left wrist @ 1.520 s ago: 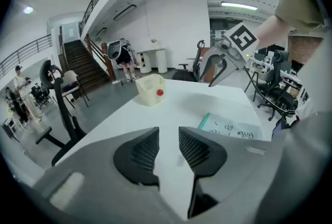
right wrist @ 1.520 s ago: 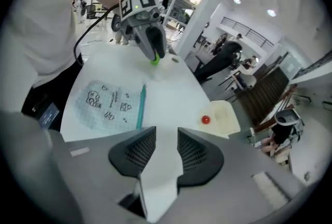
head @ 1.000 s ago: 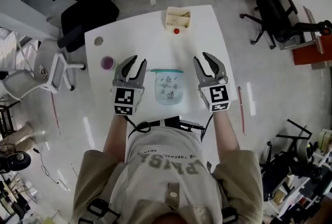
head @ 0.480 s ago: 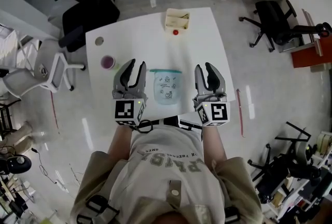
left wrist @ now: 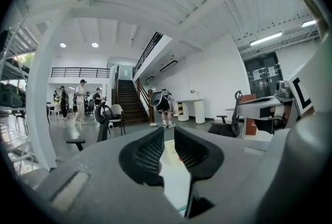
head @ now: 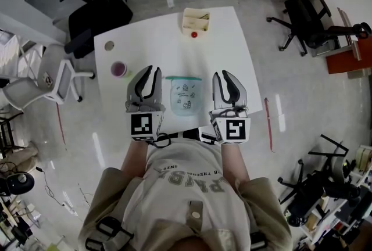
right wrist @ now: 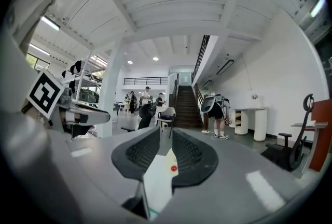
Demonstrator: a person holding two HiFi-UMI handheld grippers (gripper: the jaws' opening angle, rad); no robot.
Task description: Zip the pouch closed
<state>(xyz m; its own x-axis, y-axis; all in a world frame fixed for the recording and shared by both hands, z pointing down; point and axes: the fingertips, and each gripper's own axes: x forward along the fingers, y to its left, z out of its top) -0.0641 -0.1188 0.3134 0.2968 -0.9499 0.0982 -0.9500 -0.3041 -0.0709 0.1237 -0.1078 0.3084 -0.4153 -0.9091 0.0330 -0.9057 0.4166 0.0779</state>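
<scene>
White table holds pouch, box, cup — left gripper, right gripper empty, just closing narrower.

A white counter stood on a glossy grey floor, black office chairs nearby; a dark staircase rose beyond.

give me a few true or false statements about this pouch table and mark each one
1. The pouch lies on the white table, nearer the person than the beige box. True.
2. The left tongs grip the pouch. False: the left tongs and the right tongs hold nothing. Their jaws have just been closing but stand slightly apart.
3. The red ball sits inside the beige box. False: it lies on the table beside the box.
4. A small purple round thing sits near the table's left edge. True.
</scene>
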